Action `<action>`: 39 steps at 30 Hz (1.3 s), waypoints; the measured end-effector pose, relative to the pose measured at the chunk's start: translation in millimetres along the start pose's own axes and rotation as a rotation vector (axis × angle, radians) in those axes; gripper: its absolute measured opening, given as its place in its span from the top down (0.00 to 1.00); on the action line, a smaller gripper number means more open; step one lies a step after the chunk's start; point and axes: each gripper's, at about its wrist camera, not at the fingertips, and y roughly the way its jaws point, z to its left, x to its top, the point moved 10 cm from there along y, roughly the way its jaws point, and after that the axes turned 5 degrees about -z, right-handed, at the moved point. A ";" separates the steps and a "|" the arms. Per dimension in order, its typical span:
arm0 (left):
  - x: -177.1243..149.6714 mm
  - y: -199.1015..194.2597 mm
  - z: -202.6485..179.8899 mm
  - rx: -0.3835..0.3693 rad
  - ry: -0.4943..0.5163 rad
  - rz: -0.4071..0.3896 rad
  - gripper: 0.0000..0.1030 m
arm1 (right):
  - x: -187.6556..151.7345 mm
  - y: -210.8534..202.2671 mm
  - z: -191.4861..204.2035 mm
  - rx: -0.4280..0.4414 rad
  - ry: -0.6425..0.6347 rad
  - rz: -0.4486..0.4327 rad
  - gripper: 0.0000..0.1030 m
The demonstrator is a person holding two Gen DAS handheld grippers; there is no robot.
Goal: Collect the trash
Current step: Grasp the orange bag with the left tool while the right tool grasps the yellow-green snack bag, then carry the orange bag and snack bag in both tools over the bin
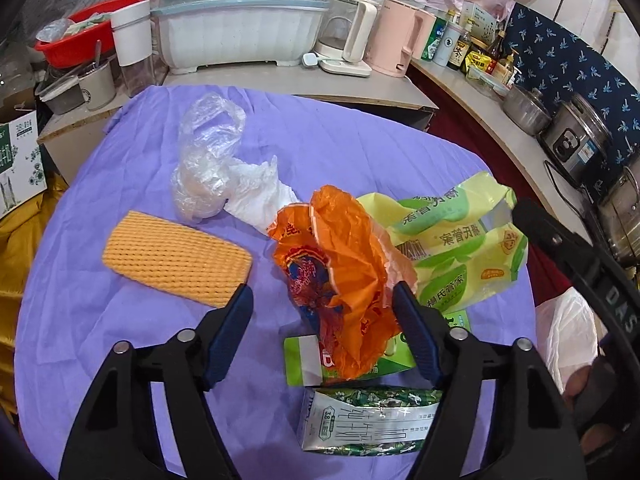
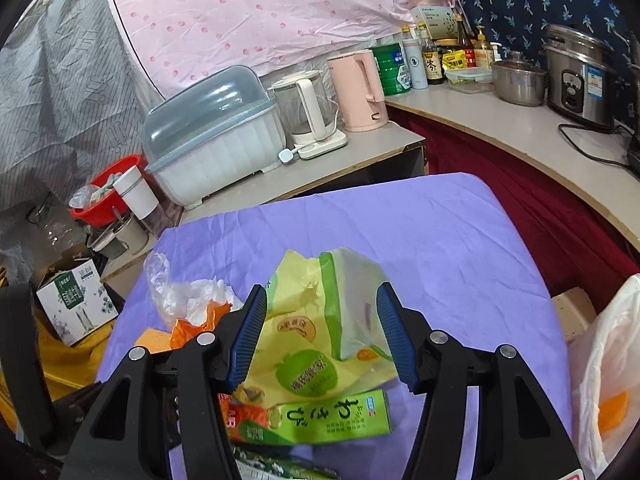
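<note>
A table draped in a purple cloth (image 1: 328, 136) is seen from both wrist cameras, with the trash gathered toward its near side. The left gripper (image 1: 322, 308) is held with its blue-padded fingers spread wide and nothing clamped; a crumpled orange plastic bag (image 1: 344, 272) lies in the gap between them, close against the right finger, though contact cannot be told. At about 2 o'clock from that bag a yellow-green snack wrapper (image 1: 452, 248) is spread on the cloth, partly tucked under the orange plastic. A green wasabi box (image 1: 304, 360) is found at 6 o'clock from the orange bag, and a milk carton (image 1: 368, 420) lies flat just nearer again. At 10 o'clock from the orange bag an orange ribbed sponge (image 1: 176, 258) rests on the cloth, well apart from the left finger's tip. A clear plastic bag (image 1: 208, 156) and a crumpled white tissue (image 1: 260, 188) lie together at 11 o'clock, touching each other.

The right gripper (image 2: 322, 328) is likewise held open and empty, poised above the yellow-green wrapper, which fills the space between its fingers. A white bin bag (image 2: 600, 368) is seen at 3 o'clock, off the table's edge. On the counter behind, a covered dish rack (image 2: 212, 136), a glass kettle (image 2: 308, 112) and a pink kettle (image 2: 356, 88) are lined up.
</note>
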 end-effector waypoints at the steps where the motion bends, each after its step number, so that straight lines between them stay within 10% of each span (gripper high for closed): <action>1: -1.0 2.1 0.4 -0.003 -0.001 0.005 0.44 | -1.6 6.5 -0.1 -0.001 0.000 0.011 0.46; 10: -15.9 8.1 -6.1 -0.039 0.015 0.037 0.82 | -36.3 23.1 -16.7 -0.039 0.014 0.090 0.83; 26: 8.6 -77.4 -60.5 -0.110 0.074 -0.118 0.86 | 20.1 -94.6 -65.2 -0.104 0.073 -0.134 0.89; 39: -22.5 -121.9 -185.1 -0.240 0.247 -0.140 0.86 | 28.0 -205.7 -176.4 -0.251 0.177 -0.265 0.89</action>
